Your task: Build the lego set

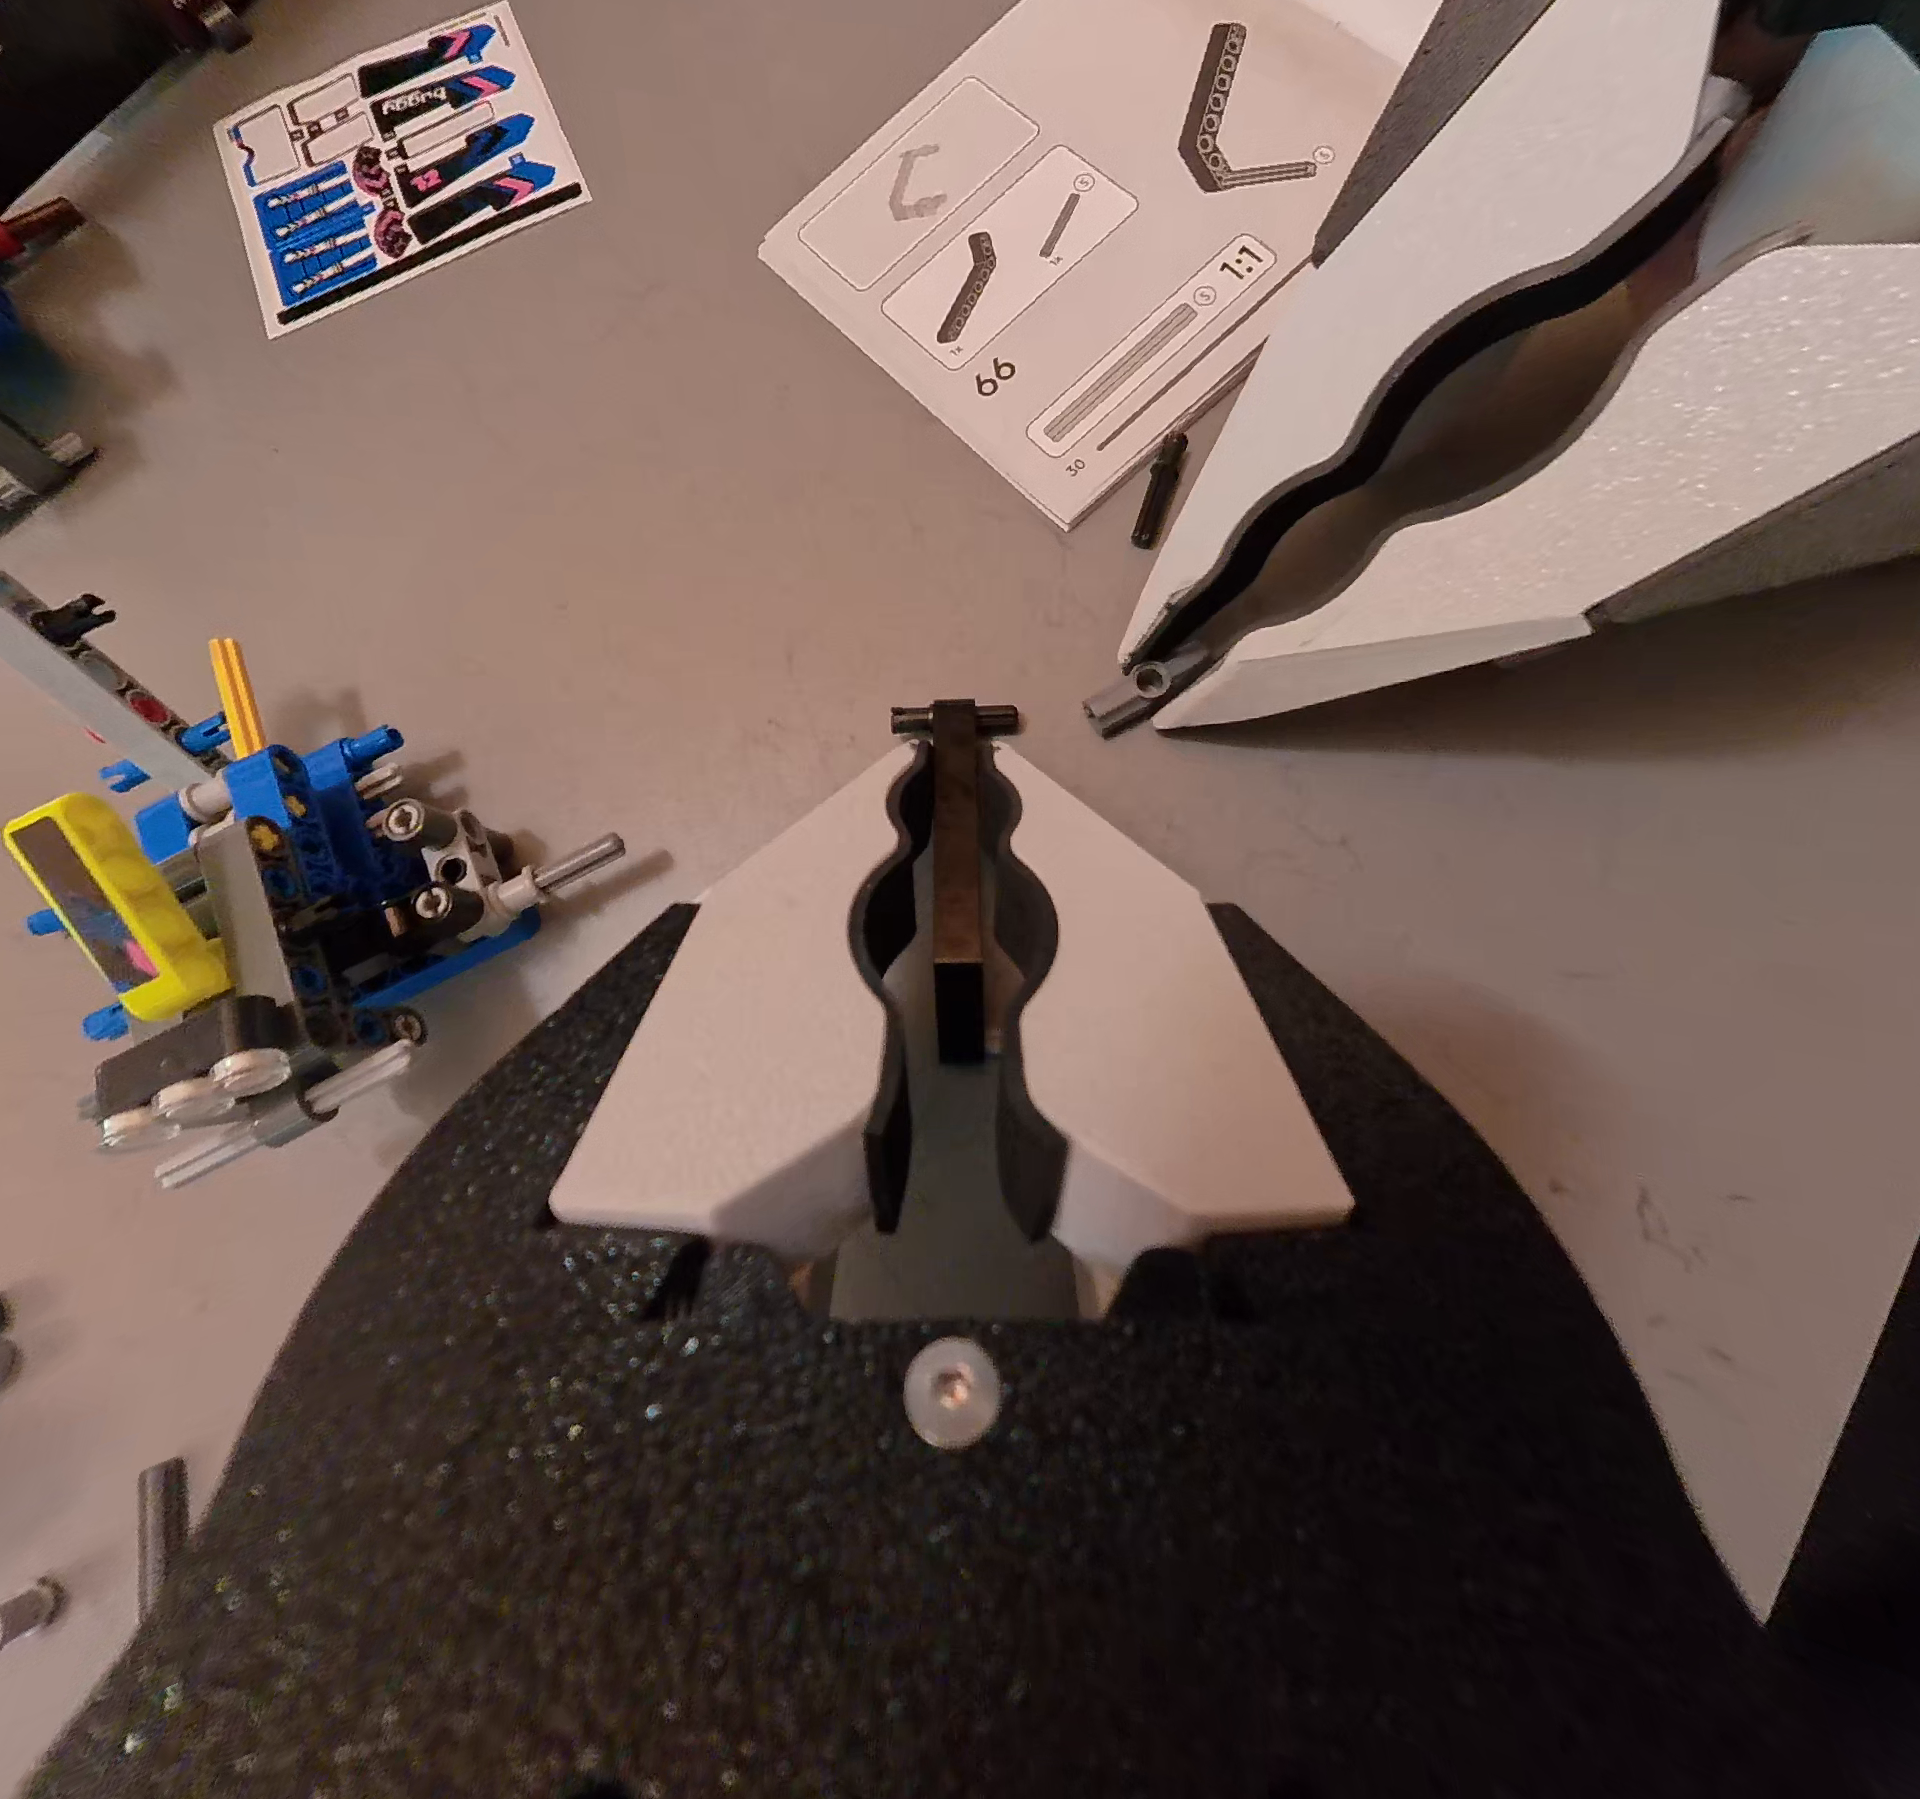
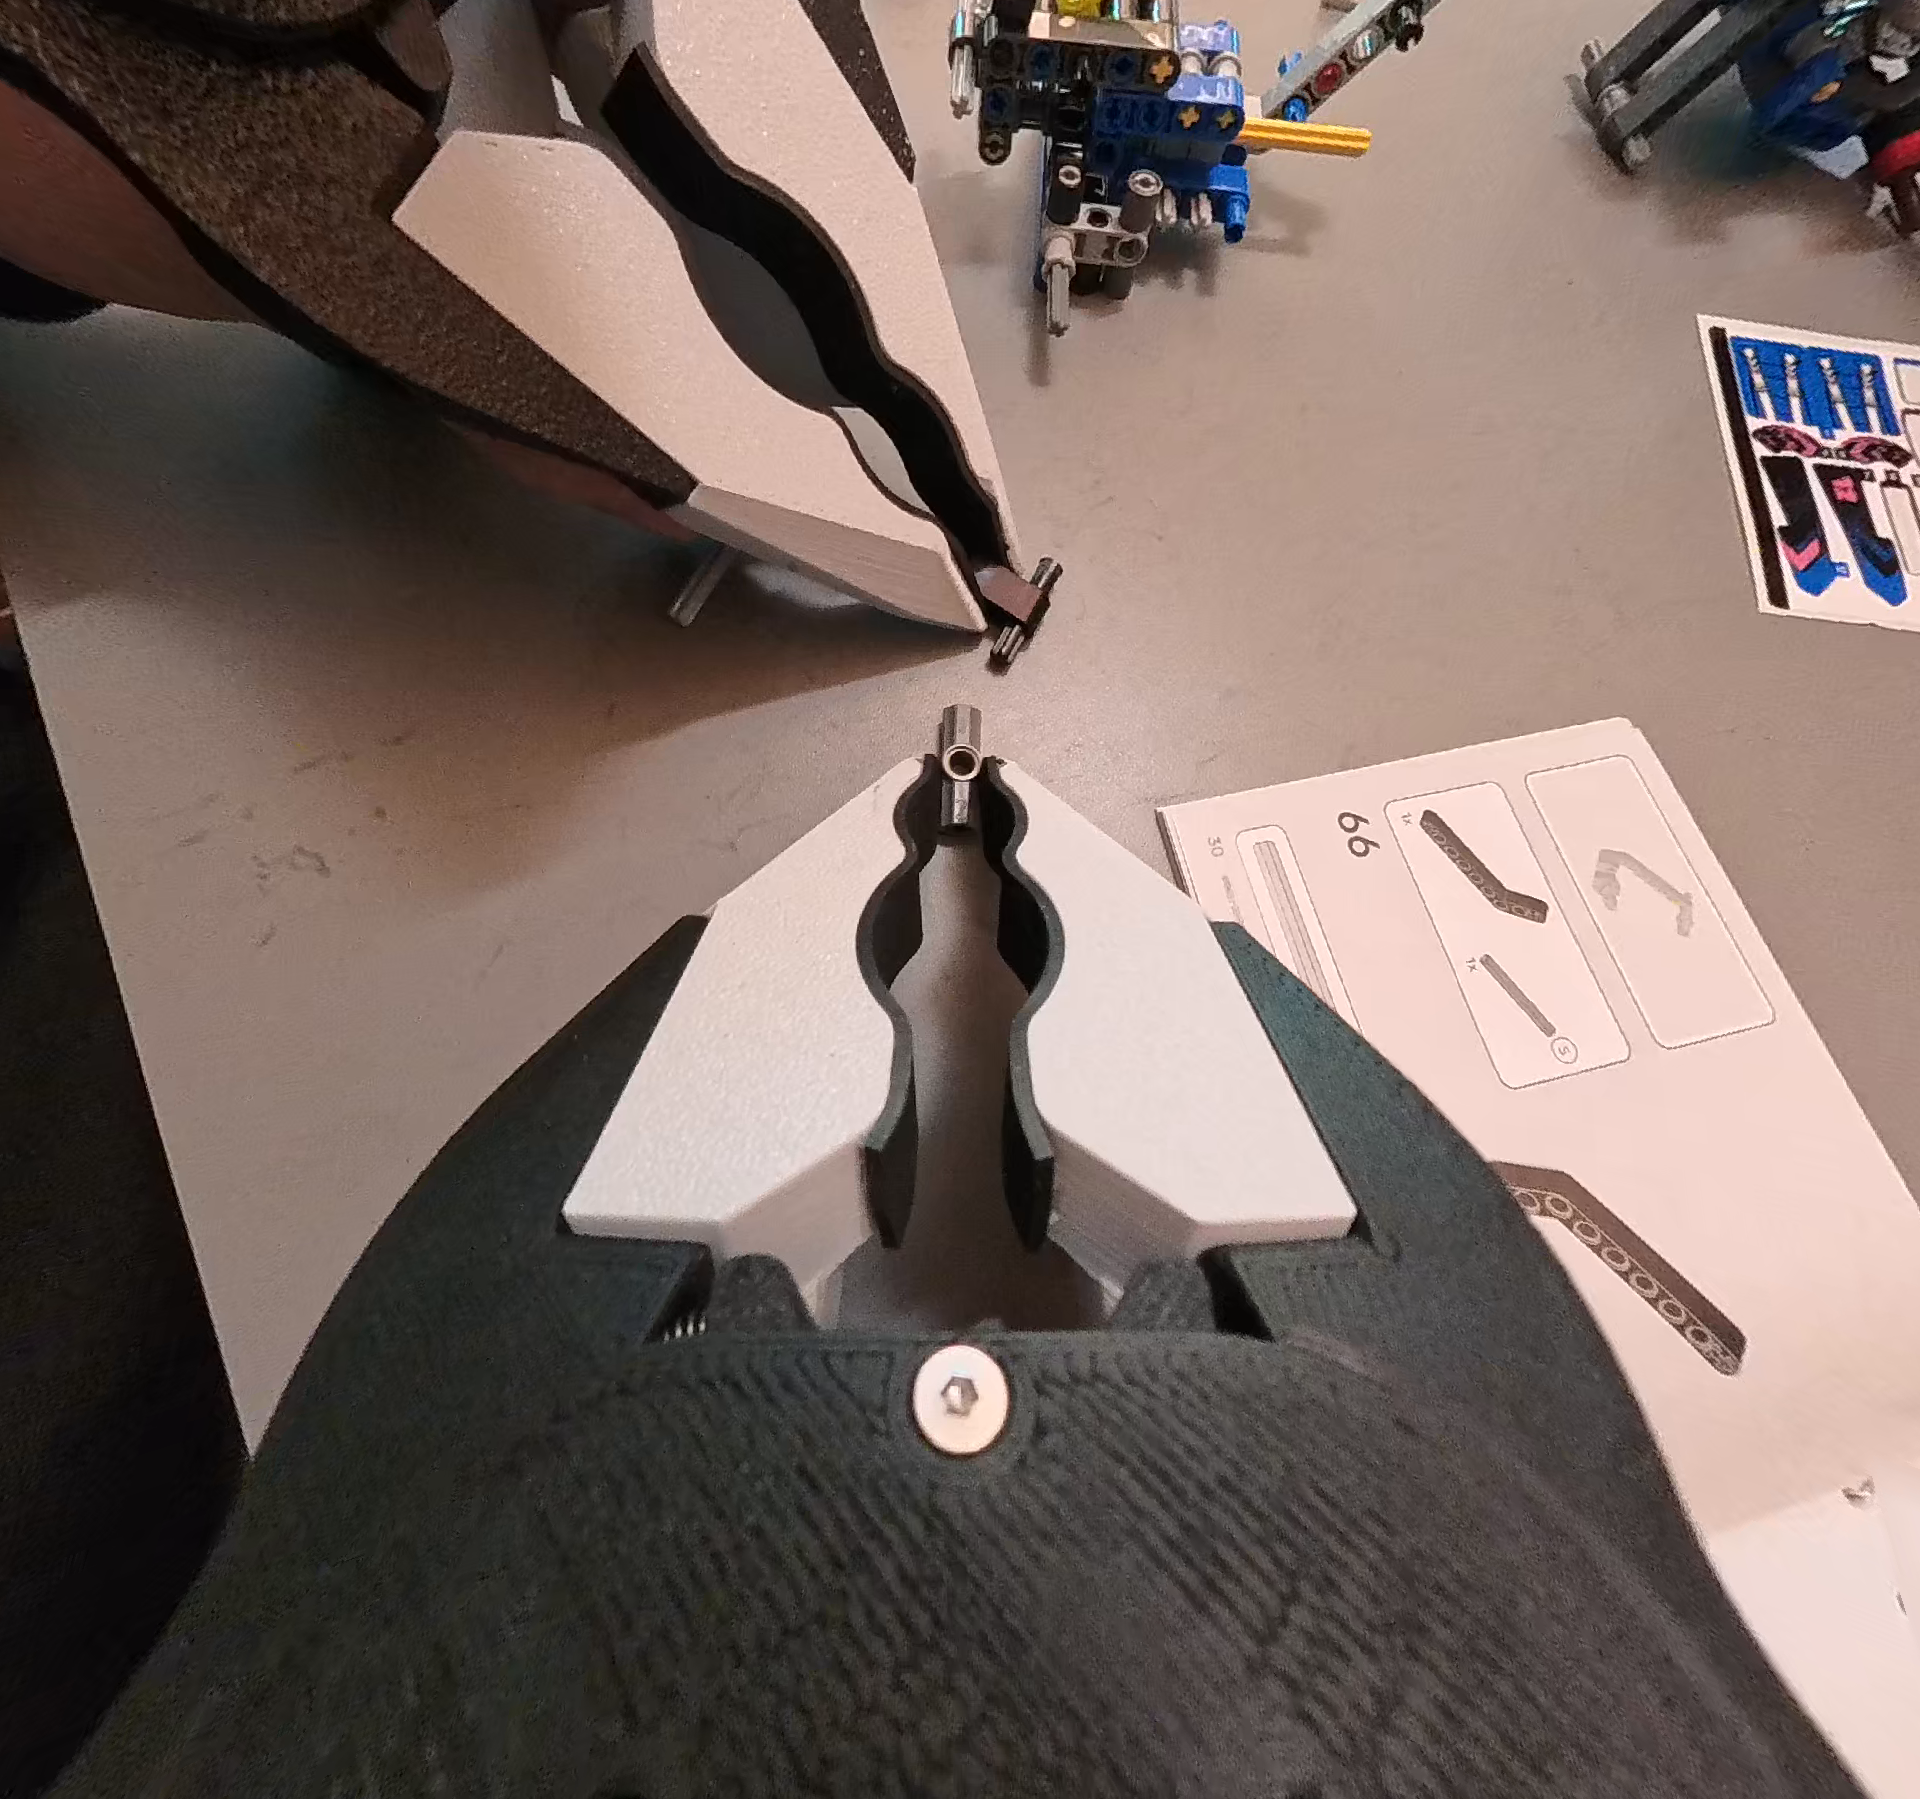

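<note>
Both tongs are loaded: left gripper (image 1: 954,741) pinches a black beam (image 1: 956,876) with a pin through its tip, right gripper (image 2: 958,762) pinches a small grey connector (image 2: 958,770), the two parts near each other but not joined, mid-table (image 2: 1299,554), half-built blue model (image 1: 260,918) off toward the left edge.

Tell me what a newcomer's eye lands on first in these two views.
First the two grippers meeting tip to tip at the centre of the grey table: the left gripper clamps a black beam with a black pin through its end, and the right gripper pinches a small grey connector. Next, the blue and yellow brick assembly at the left, then the open instruction booklet and sticker sheet beyond.
</note>
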{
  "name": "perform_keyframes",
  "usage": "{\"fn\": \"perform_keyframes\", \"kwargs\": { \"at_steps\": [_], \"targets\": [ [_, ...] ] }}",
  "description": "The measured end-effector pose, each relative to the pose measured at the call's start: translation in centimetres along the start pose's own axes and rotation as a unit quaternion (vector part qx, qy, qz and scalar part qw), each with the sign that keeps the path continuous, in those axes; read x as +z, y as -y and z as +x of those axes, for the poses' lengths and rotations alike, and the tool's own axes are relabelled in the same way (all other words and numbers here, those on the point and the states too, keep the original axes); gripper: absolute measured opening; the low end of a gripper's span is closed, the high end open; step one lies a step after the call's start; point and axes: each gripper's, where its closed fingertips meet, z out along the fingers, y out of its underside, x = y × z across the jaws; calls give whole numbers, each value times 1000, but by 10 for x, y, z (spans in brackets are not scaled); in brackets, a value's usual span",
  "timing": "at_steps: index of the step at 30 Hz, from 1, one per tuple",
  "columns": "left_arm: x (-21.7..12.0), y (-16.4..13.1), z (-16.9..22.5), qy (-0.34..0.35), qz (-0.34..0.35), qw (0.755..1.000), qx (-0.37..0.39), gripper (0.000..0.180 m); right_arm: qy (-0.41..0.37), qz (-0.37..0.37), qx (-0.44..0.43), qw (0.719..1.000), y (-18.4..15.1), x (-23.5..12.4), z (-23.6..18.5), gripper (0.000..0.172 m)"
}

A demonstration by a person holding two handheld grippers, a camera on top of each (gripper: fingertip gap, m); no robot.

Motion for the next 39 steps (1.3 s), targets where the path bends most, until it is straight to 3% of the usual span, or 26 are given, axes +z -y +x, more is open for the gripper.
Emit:
{"fn": "perform_keyframes", "kwargs": {
  "at_steps": [1, 10, 18, 22, 28, 34, 39],
  "targets": [
    [0, 0, 0, 0, 0, 1000, 1, 4, 0, 0, 0, 1000, 0, 0, 0, 6],
    [0, 0, 0, -4, 1, 1000, 2, 4, -12, 1, -13, 1000, 0, 0, 0, 5],
    [0, 0, 0, -5, 2, 1000, 1, 5, -80, 21, -136, 987, 5, -3, -3, 5],
    [0, 0, -1, -4, 1, 1000, -1, 6, -167, 40, -242, 955, 9, -6, 5, 5],
    [-10, 4, 1, -24, 10, 1000, -7, 25, -296, 32, -411, 862, 17, -16, 9, 5],
    [-31, 26, 24, -84, 70, 991, 79, 23, -297, 89, -422, 852, 32, -25, -2, 5],
    [-30, 26, 32, -109, 80, 987, 85, 16, -285, 101, -438, 846, 33, -25, -10, 5]
  ]
}}
